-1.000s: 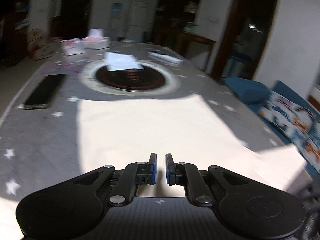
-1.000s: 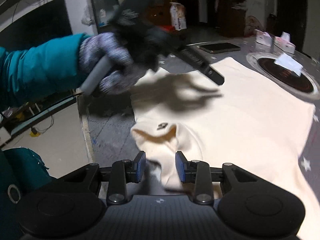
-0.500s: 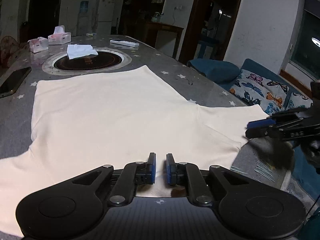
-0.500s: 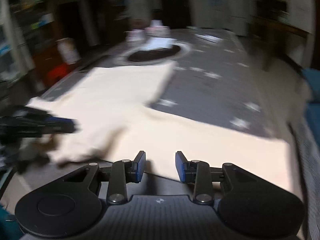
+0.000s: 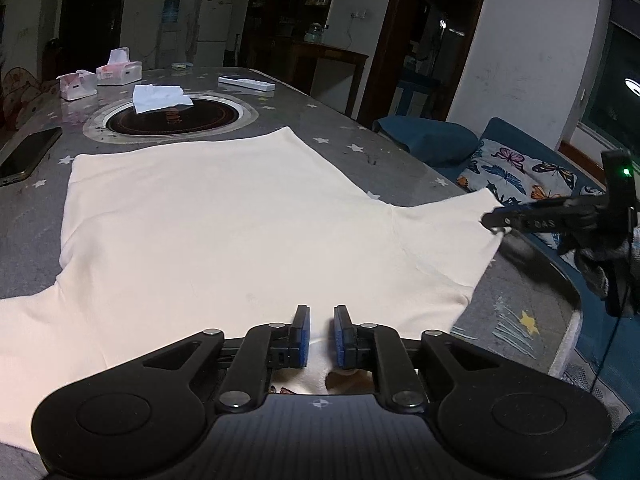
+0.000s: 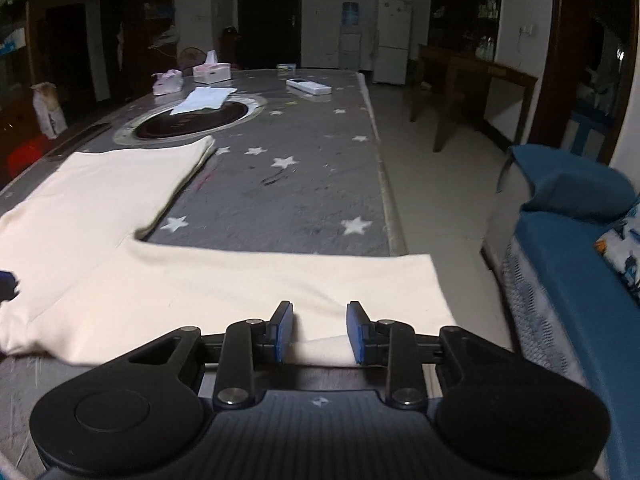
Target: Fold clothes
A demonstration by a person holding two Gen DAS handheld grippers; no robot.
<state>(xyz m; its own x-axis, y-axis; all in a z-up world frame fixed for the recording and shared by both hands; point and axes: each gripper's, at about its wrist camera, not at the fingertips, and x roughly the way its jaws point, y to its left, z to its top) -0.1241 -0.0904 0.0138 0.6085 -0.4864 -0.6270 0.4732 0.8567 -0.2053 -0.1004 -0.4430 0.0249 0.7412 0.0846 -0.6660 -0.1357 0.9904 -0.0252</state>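
A cream T-shirt [image 5: 240, 220] lies spread flat on the grey star-patterned table [image 5: 360, 152]. My left gripper [image 5: 320, 334] hovers low over its near edge by the collar, jaws a narrow gap apart, with cloth showing in the gap but not pinched. My right gripper [image 6: 319, 330] is open at the outer end of the right sleeve [image 6: 280, 280], whose hem lies between the spread fingers. The left wrist view shows that right gripper [image 5: 490, 222] side-on at the sleeve tip, held by a gloved hand. The shirt body [image 6: 100, 184] stretches away on the left.
A round hob [image 5: 172, 120] with a white tissue [image 5: 160, 98] on it sits beyond the shirt. A phone [image 5: 24, 156] lies far left, with tissue boxes [image 5: 120, 70] and a remote [image 5: 246, 83] at the back. A blue sofa [image 6: 580, 240] stands past the table's right edge.
The right gripper has swung from the collar area out to the end of the right sleeve. The left gripper has settled over the collar edge, with its jaw gap unchanged.
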